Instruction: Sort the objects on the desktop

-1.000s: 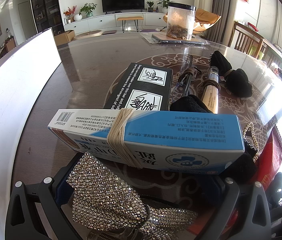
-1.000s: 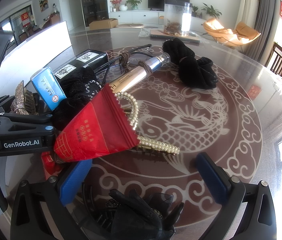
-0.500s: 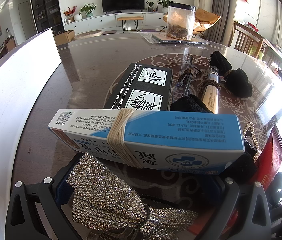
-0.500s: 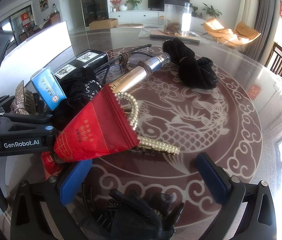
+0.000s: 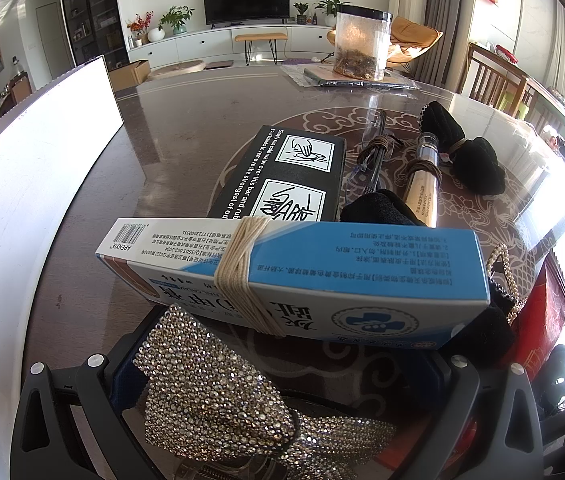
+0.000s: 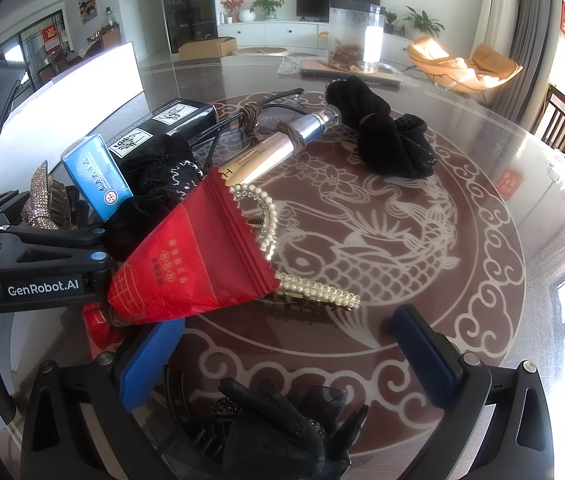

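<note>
— How did my left tool (image 5: 278,372) stand at that moment?

— Your left tool was open, its two fingers wide apart and low over the tabletop (image 5: 170,132). The rhinestone bow (image 5: 210,392) lay between them, closer to the left finger. I cannot tell if that finger touched it. Just ahead of the fingertips, the blue box (image 5: 302,276) tied with pale string lay across the view. Behind it was the black box (image 5: 294,176), and to the right of that were the glasses (image 5: 374,156) and the cosmetic tube (image 5: 424,184), each wrapped with a brown band.

— And my right tool (image 6: 286,356)?

— It was also open and it gripped nothing. The black hair claw (image 6: 282,420) with a gauze bow lay between its blue pads (image 6: 146,360), very close to the camera. Ahead and to the left of the left finger, the red packet (image 6: 198,264) rested on the pearl hair clip (image 6: 310,290), whose two ends came out at the packet's right edge. A black scrunchie (image 6: 154,192) lay just behind the packet. Further ahead, a knotted black cloth (image 6: 386,136) lay beside the cap end of the tube.

— Anything far away?

— A clear jar (image 6: 356,36) stood at the far edge of the tabletop, straight ahead.
</note>
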The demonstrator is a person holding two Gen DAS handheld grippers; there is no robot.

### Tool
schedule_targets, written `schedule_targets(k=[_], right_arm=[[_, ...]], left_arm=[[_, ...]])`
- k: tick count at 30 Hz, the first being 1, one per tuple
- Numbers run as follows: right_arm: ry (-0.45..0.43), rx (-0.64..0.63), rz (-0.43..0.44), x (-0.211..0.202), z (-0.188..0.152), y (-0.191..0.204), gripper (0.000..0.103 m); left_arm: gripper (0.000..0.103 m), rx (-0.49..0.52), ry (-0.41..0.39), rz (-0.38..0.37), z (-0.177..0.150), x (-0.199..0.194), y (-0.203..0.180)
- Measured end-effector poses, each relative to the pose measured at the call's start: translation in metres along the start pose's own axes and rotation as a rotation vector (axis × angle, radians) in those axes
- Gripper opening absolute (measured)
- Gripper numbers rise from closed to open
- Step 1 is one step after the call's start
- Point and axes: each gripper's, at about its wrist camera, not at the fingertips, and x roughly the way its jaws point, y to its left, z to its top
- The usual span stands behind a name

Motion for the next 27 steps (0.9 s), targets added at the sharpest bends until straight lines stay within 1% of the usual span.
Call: schedule_targets(k=[27], right_arm=[[0.000,0.000,0.000,-0.0004,-0.0003,-0.0002,0.103]], left_arm=[[0.103,0.003,0.000,-0.002,0.0001,-0.0003,0.0002]])
